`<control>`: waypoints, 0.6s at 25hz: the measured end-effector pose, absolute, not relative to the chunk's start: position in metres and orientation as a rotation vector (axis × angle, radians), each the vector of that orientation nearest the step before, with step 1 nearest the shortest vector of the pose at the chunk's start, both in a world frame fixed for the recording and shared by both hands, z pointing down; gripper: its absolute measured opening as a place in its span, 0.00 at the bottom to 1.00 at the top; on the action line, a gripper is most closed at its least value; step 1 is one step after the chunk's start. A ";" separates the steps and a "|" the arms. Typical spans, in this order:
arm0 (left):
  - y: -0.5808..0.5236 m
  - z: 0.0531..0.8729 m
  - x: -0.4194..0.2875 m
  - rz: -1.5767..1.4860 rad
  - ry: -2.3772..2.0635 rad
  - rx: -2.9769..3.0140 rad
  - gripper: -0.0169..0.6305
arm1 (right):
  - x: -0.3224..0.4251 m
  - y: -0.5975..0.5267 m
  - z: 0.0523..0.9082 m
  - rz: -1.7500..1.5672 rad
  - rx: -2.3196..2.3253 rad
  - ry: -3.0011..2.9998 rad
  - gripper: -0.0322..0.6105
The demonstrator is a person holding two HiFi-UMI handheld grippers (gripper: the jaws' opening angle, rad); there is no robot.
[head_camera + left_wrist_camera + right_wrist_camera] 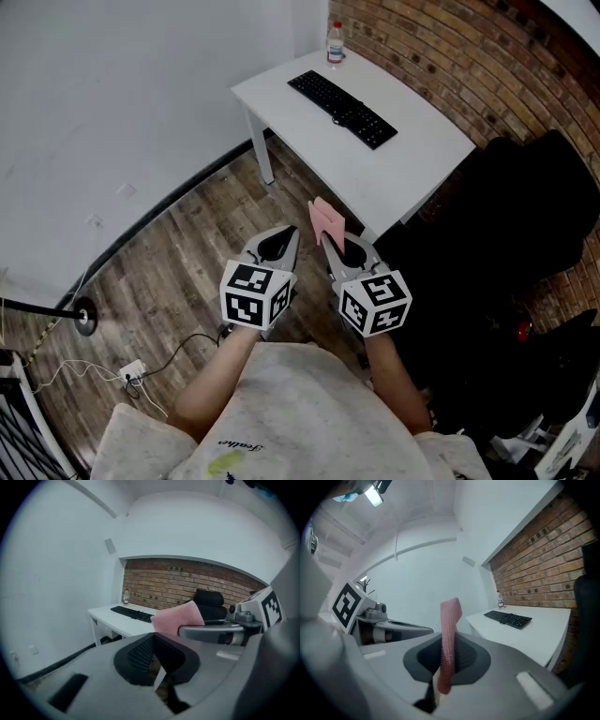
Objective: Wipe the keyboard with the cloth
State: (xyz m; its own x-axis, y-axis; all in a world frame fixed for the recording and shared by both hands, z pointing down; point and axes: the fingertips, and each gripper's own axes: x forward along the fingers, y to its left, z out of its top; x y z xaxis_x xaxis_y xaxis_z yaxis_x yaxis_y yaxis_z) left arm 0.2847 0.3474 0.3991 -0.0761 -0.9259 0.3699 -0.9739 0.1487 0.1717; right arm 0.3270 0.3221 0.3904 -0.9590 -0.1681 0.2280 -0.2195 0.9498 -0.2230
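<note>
No readable writing anywhere: the bottle (335,44) label is too small, the cursive print on my shirt (281,412) is blurred, and the cubes only carry black-and-white square markers. Room: white counter (417,141) in the corner between a white wall (122,84) and a brick wall (469,56), wood plank floor (187,244), black chair (525,211) just beside the counter's near right edge, cable and power strip (131,372) on the floor at left. The keyboard (342,110) is black and lies flat mid-counter, long axis parallel to the counter's long edges, its far end toward the corner where the bottle stands. Both hands are held up off the counter, well apart from the keyboard. Right gripper (339,251): jaws clamped on the cloth (326,221), which is pink, stands upright out of the jaws and shows edge-on in the right gripper view, pointing roughly at the counter's near edge. Left gripper (284,240): jaws closed together, nothing between them, just beside the right one.
</note>
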 end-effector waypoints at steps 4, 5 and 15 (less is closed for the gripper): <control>0.345 0.401 0.283 0.172 -2.040 1.814 0.01 | 0.325 0.321 0.393 0.397 0.284 -2.895 0.09; 0.344 0.402 0.281 0.171 -2.041 1.811 0.01 | 0.323 0.321 0.394 0.399 0.280 -2.896 0.09; 0.320 0.415 0.238 0.128 -2.030 1.788 0.01 | 0.282 0.301 0.407 0.397 0.250 -2.862 0.09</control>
